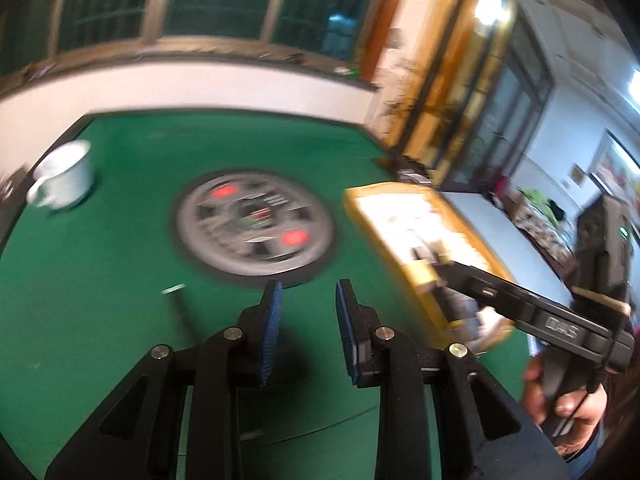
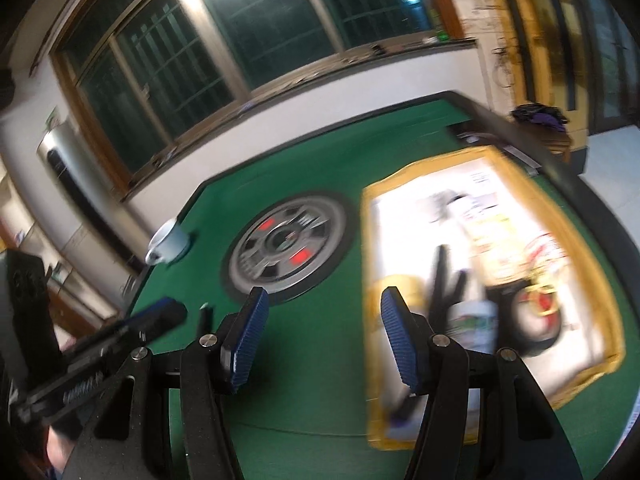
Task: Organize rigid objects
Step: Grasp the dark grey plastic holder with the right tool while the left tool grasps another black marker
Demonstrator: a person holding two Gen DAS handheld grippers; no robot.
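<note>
Over the green table point(image 1: 120, 240), the left gripper point(image 1: 308, 320) has a narrow gap and nothing in it. The right gripper point(image 2: 322, 344) is wider, empty too, beside the yellow tray point(image 2: 592, 312); a white mug point(image 1: 66, 180) sits well apart.

Mug point(image 2: 170, 240): white, upright, handle toward the table edge, at the far left of the green felt.
Yellow-rimmed tray point(image 2: 374, 240): right side, holding blurred items, including a black-handled tool point(image 2: 440, 280).
</note>
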